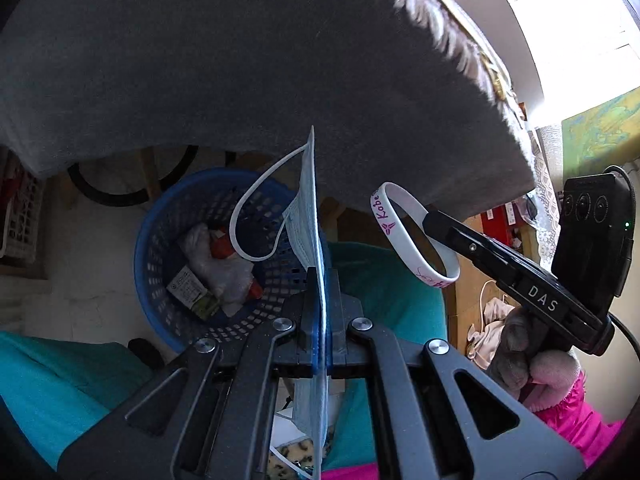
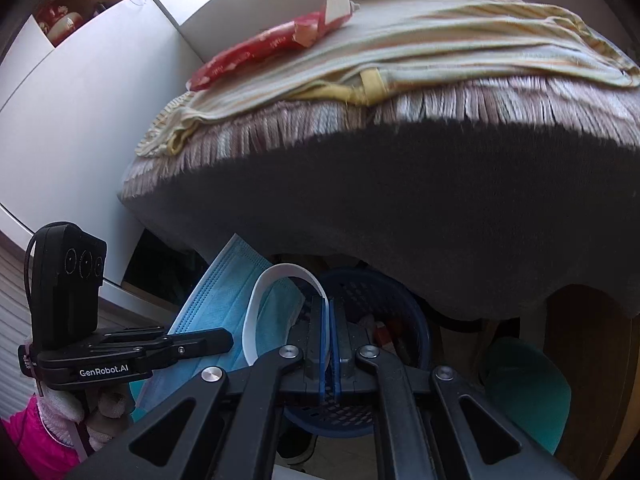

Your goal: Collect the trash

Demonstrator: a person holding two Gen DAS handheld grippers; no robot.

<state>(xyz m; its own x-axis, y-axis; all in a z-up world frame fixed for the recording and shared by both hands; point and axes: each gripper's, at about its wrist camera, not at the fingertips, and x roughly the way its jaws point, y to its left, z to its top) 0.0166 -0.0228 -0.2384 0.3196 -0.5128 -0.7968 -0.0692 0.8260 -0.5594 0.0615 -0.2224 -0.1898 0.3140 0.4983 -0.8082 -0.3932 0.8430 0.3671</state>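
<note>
lit by daylight from a blown-out window [image 1: 580, 20] at upper right in the left wrist view, glaring white with no detail. dim and shadowed along the grey cloth overhang [image 2: 400, 208] and the basket [image 1: 168, 248] beneath it, brighter on the striped fabric [image 2: 400, 52] up top. bent hard by fisheye toward black corners, with slight smear on the fringe [image 2: 480, 104] and soft focus on the close linkage at the bottom.

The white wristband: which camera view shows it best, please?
The left wrist view: the white wristband is seen nearly whole, with its purple print, pinched by the right gripper. The right wrist view shows only its plain, curved edge rising from between the closed fingers.
</note>
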